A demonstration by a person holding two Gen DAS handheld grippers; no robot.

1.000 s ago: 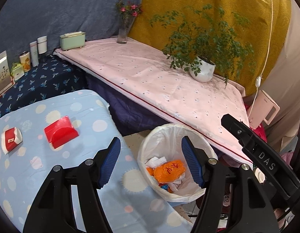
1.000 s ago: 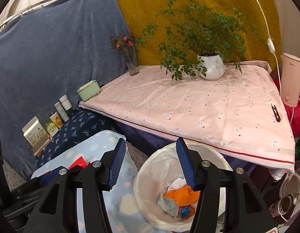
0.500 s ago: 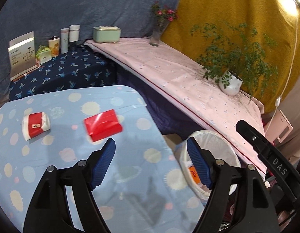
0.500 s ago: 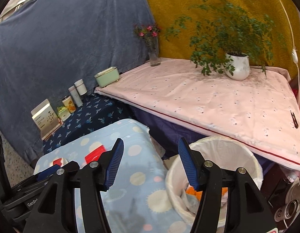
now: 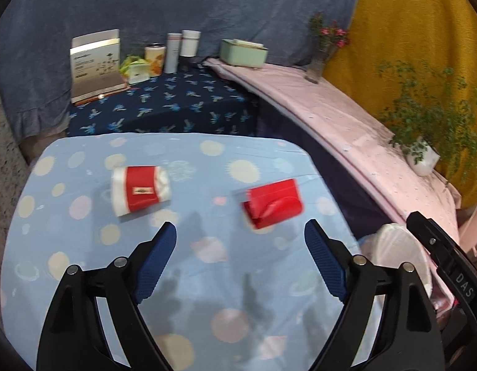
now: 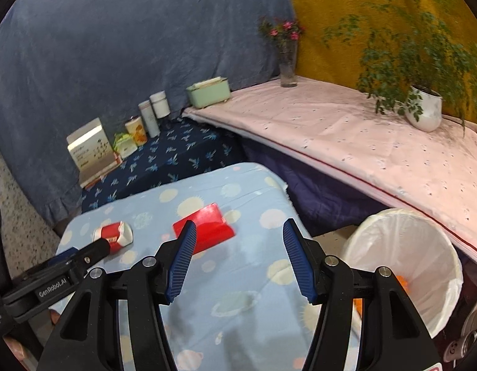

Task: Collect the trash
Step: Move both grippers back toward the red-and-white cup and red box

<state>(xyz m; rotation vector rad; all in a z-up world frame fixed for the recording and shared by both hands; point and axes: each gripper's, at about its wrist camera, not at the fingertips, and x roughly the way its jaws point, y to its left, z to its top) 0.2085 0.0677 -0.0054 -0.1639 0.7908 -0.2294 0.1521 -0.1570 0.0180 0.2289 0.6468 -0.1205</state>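
Looking through the left wrist view: left claw (image 5: 240, 241), jaws spread wide, holding nothing, hovering over the blue dotted surface (image 5: 207, 293). Two trash items lie ahead of it. Red packet (image 5: 273, 203): ahead and slightly right of the claw's centre line, just beyond the right fingertip, long axis running roughly crosswise to the fingers. Red-and-white wrapper (image 5: 140, 189): ahead and to the left, farther from the centre line, long axis also crosswise. White-lined bin (image 5: 399, 247): off the surface's right edge, partly behind the other claw's arm.

Right wrist view: right claw (image 6: 238, 241), jaws likewise wide apart and empty. Red packet (image 6: 204, 227): directly ahead, its near left corner hidden behind the left fingertip, so sitting a little left of centre. Red-and-white wrapper (image 6: 113, 232): well to the left, beside the left claw's tip. Bin (image 6: 405, 262): to the right, orange trash visible inside.

Judgement: the packet is the nearest item to both claws; the wrapper suits the left one.
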